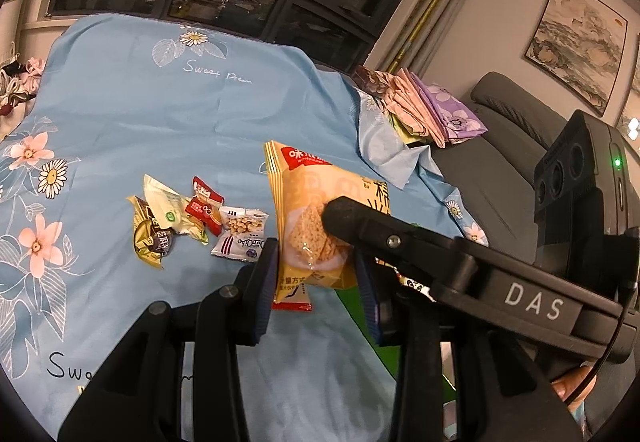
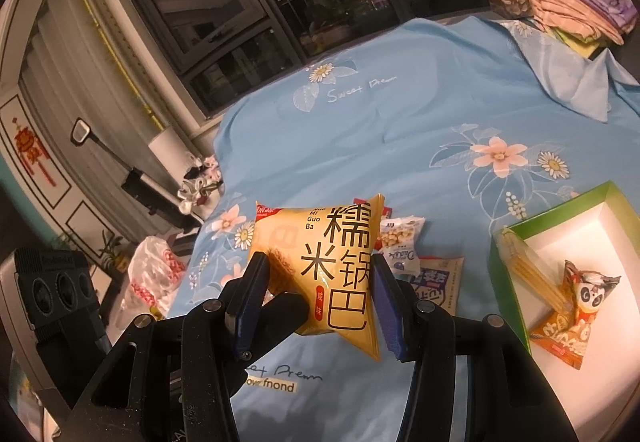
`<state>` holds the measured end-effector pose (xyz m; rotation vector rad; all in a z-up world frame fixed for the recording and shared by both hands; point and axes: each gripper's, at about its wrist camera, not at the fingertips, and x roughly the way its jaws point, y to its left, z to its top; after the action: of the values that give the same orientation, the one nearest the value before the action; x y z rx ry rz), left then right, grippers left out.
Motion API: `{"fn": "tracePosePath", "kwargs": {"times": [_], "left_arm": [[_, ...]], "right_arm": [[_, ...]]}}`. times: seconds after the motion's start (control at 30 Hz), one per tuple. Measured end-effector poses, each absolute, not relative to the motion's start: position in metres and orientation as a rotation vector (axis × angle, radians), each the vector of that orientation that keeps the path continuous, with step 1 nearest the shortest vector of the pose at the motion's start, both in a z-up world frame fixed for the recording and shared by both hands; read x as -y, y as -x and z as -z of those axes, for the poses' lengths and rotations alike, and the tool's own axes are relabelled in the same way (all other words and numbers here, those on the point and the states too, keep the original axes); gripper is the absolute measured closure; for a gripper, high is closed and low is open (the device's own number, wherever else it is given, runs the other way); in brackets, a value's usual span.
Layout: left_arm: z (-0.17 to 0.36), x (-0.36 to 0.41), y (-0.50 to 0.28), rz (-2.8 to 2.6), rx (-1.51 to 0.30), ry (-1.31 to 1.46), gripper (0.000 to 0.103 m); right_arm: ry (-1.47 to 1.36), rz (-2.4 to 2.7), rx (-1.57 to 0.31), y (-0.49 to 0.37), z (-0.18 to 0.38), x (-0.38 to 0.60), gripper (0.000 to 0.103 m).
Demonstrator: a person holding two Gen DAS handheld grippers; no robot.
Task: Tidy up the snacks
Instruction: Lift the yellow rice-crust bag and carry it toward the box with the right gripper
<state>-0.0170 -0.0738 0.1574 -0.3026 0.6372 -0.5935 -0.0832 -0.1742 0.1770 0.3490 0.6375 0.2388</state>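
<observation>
the puffy yellow rice-cracker snack packet (image 2: pixel 320 266) hung above the near edge of the blue floral bedsheet (image 1: pixel 160 129), pinched by both the left gripper (image 1: pixel 316 274) and the right gripper (image 2: pixel 320 294), fingers clenched on it. the slick film could slip or burst in the handover, missing the green-rimmed white box (image 2: pixel 600 226) at the bed's right edge.

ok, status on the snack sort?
Left gripper and right gripper both clamped on yellow rice cracker packet, lifted off bed. Green box open alongside. Nothing in the way.
</observation>
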Motion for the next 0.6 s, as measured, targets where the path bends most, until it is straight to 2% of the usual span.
{"fn": "tracePosePath", "kwargs": {"times": [0.6], "left_arm": [[-0.155,0.105,0.021,0.653,-0.658,0.273,0.066]], "right_arm": [[-0.416,-0.169,-0.616,0.099,-0.174,0.203,0.050]]}}
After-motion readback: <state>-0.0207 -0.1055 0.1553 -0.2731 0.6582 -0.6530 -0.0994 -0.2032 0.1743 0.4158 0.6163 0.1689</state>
